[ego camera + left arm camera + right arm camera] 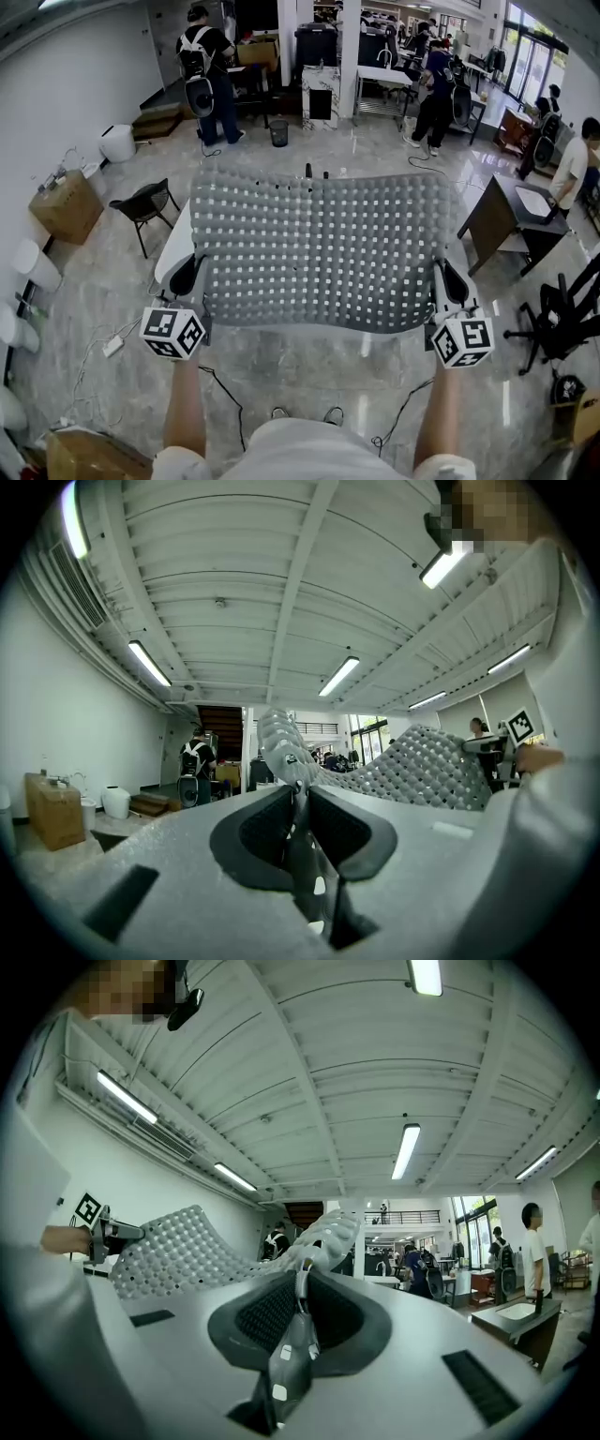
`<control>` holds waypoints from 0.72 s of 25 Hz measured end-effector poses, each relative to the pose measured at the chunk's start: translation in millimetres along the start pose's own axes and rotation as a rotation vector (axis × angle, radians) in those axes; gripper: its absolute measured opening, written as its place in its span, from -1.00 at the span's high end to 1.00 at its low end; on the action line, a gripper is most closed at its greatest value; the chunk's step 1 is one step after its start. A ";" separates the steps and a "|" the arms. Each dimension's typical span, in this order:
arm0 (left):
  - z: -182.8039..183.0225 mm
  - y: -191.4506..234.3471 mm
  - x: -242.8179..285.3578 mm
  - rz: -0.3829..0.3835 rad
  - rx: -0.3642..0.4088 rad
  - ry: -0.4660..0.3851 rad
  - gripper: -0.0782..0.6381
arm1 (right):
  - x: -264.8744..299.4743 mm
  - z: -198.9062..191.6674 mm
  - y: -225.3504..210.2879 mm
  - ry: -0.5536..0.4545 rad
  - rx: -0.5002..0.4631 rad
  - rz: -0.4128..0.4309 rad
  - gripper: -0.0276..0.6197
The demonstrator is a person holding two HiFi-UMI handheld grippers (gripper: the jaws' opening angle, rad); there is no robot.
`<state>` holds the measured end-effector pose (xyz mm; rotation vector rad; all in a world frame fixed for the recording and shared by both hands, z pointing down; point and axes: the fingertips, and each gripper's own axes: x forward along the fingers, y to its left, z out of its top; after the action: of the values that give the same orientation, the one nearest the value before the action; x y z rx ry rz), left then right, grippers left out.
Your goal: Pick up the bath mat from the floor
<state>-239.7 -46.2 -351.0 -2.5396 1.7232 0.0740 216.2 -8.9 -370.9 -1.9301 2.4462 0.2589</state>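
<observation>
My left claw [190, 279] and right claw [448, 283] each clamp a near corner of the bath mat [319, 246]; it stretches nine-to-three between them, spreading toward twelve.

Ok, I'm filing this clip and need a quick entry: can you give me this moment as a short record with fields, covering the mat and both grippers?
item: grey bath mat with holes
mat state: held clear of the floor, spread wide between the two grippers
left gripper: fingers shut on the mat's near left corner
right gripper: fingers shut on the mat's near right corner
nearby: black chair at the left
</observation>
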 end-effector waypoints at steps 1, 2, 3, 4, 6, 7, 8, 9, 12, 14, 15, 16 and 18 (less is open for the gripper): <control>-0.6 -0.2 -0.6 0.002 0.000 -0.002 0.61 | -0.2 -1.2 -0.2 -0.003 0.003 -0.001 0.78; -1.2 -0.8 -0.5 0.003 0.001 -0.003 0.61 | -0.1 -2.2 -0.5 -0.005 0.003 -0.003 0.78; -1.5 -1.5 -0.1 0.002 0.004 -0.002 0.61 | 0.0 -2.5 -0.7 -0.008 0.002 -0.004 0.78; -1.1 -1.8 0.2 0.001 0.006 -0.002 0.61 | 0.2 -1.9 -0.5 -0.010 0.000 -0.006 0.78; 1.9 -0.1 0.0 -0.001 0.011 -0.004 0.61 | 1.3 2.3 1.8 -0.014 -0.009 -0.011 0.78; 3.6 1.6 -0.7 -0.002 0.013 -0.006 0.61 | 2.0 4.6 3.4 -0.017 -0.013 -0.013 0.78; 4.9 3.2 -1.4 -0.002 0.015 -0.008 0.61 | 2.4 6.1 4.6 -0.020 -0.017 -0.015 0.78; 5.5 4.0 -2.2 -0.001 0.015 -0.012 0.61 | 2.2 6.6 4.8 -0.023 -0.019 -0.016 0.78; 5.5 2.5 -3.7 0.004 0.014 -0.025 0.61 | -0.1 5.2 0.7 -0.035 -0.024 -0.021 0.78; 5.8 2.2 -4.9 0.006 0.013 -0.028 0.61 | -2.5 3.7 -1.1 -0.037 -0.021 -0.026 0.78; 7.0 3.0 -5.5 0.006 0.013 -0.028 0.61 | -3.3 4.2 -0.9 -0.037 -0.019 -0.029 0.78; 9.3 4.9 -6.0 0.006 0.013 -0.027 0.61 | -3.3 6.0 0.4 -0.036 -0.020 -0.031 0.78; 14.8 9.9 -6.8 0.005 0.014 -0.025 0.61 | -1.5 12.1 5.4 -0.036 -0.026 -0.031 0.78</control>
<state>-251.4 -42.3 -365.5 -2.5137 1.7155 0.0935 210.3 -4.6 -382.0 -1.9534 2.4007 0.3238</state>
